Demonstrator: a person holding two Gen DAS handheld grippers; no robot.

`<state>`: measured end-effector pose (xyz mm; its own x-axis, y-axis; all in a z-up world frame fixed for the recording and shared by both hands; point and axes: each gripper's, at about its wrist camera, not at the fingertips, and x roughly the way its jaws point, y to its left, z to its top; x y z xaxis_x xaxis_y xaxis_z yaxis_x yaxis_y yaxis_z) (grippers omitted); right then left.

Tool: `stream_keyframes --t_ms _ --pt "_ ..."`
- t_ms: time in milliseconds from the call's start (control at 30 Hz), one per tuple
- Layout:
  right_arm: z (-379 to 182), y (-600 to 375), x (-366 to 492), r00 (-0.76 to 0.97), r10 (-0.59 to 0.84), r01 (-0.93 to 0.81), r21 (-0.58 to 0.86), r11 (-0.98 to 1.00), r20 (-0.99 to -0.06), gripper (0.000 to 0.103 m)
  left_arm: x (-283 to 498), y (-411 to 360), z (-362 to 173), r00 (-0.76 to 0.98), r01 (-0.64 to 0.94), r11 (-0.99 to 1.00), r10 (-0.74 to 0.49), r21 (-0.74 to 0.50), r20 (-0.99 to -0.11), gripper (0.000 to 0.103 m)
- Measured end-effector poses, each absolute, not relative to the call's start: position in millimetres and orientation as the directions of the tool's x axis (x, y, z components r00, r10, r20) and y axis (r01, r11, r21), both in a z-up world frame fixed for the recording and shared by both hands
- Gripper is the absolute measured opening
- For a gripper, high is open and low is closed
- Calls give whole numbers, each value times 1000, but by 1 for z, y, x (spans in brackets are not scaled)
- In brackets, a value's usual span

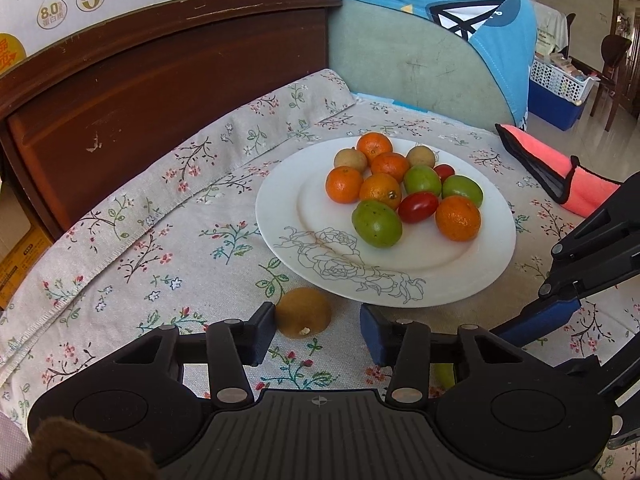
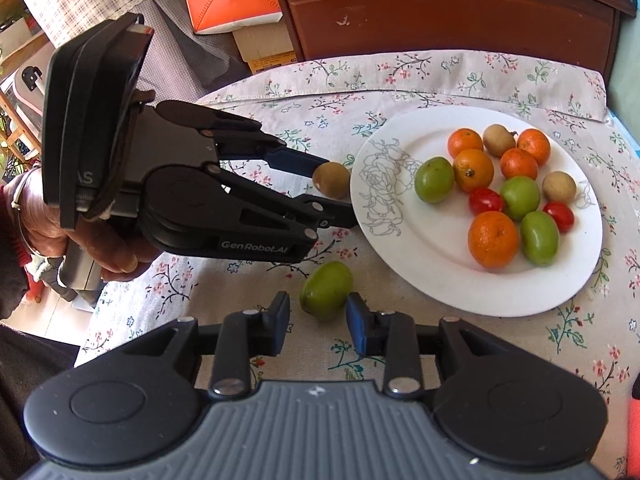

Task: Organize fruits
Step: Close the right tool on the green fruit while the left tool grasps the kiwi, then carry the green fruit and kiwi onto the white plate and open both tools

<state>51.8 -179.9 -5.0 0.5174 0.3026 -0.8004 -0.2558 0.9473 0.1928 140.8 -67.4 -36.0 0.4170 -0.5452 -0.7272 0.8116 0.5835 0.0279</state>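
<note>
Bright, even daylight, soft shadows, sharp centre focus, strong fisheye bending and dark corners.

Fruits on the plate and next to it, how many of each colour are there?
Orange: 5, all on the plate
Green: 4, with 3 on the plate and 1 on the cloth
Red: 2, on the plate
Brown: 3, with 2 on the plate and 1 on the cloth
Total: 14

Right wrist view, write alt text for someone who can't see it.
An open right gripper flanks a green oval fruit lying on a floral tablecloth. Beside it, a white round plate holds oranges, green fruits and tomatoes; the left gripper reaches a brown fruit.
</note>
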Motion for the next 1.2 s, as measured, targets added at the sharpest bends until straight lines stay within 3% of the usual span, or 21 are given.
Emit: stream_keyframes --t_ms 67,200,500,1200 --pt "-7 -178 53 519 291 -251 182 951 -804 32 141 -67 -36 417 809 587 -548 22 -725 43" --pt "-10 -179 57 524 287 -241 184 953 -802 29 135 -69 -35 410 826 563 -560 33 -720 28" --pt "-7 -181 56 526 275 -257 158 953 -804 28 112 -61 -24 480 783 617 -517 81 -709 28" --pt "39 -189 -9 611 277 -306 101 947 -741 28 -12 3 6 580 525 850 -399 -49 -710 28"
